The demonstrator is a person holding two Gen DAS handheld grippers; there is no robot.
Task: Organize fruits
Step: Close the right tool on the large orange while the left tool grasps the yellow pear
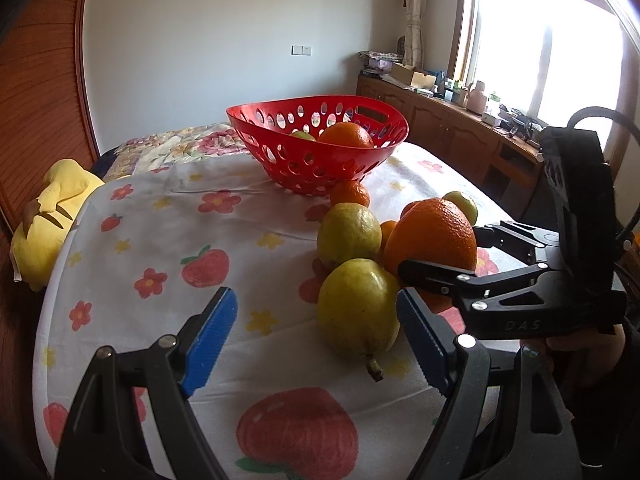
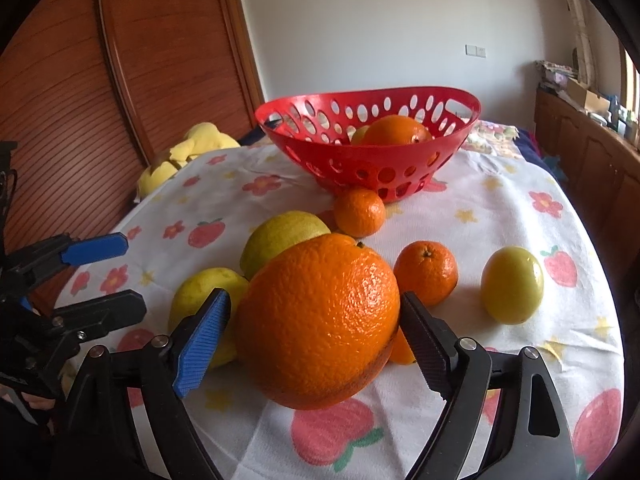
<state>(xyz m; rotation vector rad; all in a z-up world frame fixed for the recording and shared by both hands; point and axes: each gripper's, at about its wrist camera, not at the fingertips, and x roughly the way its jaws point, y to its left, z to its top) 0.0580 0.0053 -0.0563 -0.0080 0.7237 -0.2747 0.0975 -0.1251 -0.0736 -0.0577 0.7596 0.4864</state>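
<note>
My left gripper (image 1: pixel 316 336) is held low and level, its two blue-padded fingers (image 1: pixel 210 336) spread wide, nothing between the pads. My right gripper (image 2: pixel 316 340) reaches in from the right side of the left wrist view, where it shows as black linkage arms (image 1: pixel 500 280) angled toward the left. Its fingers are parted, pads (image 2: pixel 202 344) set on either side of a large round object; whether both pads touch it cannot be told. My right hand (image 1: pixel 580 344) grips the handle.
</note>
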